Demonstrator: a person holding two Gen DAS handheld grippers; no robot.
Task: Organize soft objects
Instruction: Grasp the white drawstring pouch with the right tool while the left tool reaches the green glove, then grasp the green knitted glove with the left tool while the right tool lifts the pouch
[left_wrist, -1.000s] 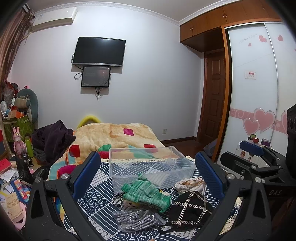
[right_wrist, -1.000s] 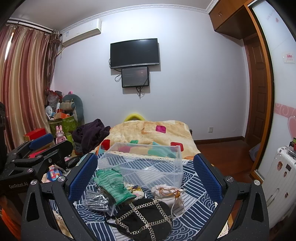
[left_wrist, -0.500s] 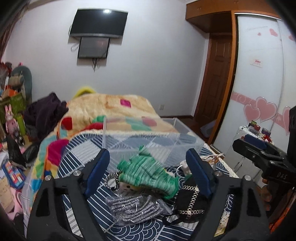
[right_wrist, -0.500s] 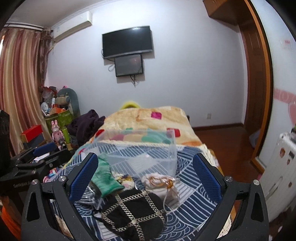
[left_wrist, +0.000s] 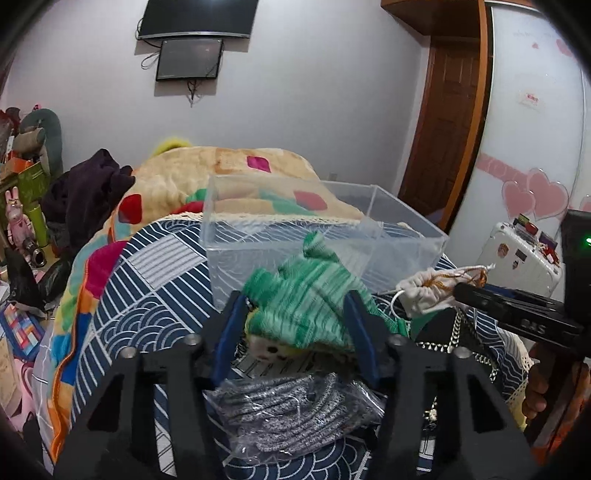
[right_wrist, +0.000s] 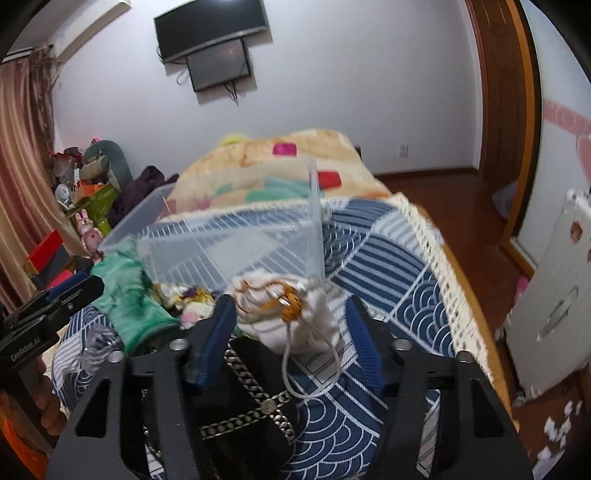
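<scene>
Straddling the green knitted glove (left_wrist: 310, 302), the left gripper (left_wrist: 297, 325) has its blue-padded jaws narrowed on either side of the fabric; whether the pads actually press it cannot be told. The glove lies on the near part of the blue-and-white patterned cover (left_wrist: 155, 295), its far tip against the near wall of the clear plastic bin (left_wrist: 288, 236). Under the glove a small pale plush piece with dark dots (left_wrist: 266, 349) peeks out, and nearer still lies a clear bag of grey knit items (left_wrist: 291, 410).

The bin stands farther back on the cover, upright, with a clear divider running across its inside. Both compartments look bare; only the cover's pattern and the orange patchwork blanket (left_wrist: 207, 177) show through the walls.

To the right, the right gripper (right_wrist: 291, 328) brackets the white drawstring pouch (right_wrist: 295, 314), jaws drawn to a narrow gap on each side of it; contact with the pads is not clear. The pouch has orange cord at its gathered mouth and a white loop of string (right_wrist: 310, 373) trailing toward the near side. It sits just outside the bin's near wall, resting partly on a black bag with silver chain trim (right_wrist: 251, 402). In the right wrist view the glove (right_wrist: 129, 295) lies to the left of the pouch, with the left gripper's body (right_wrist: 48, 306) beside it.

A white suitcase (right_wrist: 550, 302) stands on the floor to the right of the bed.
</scene>
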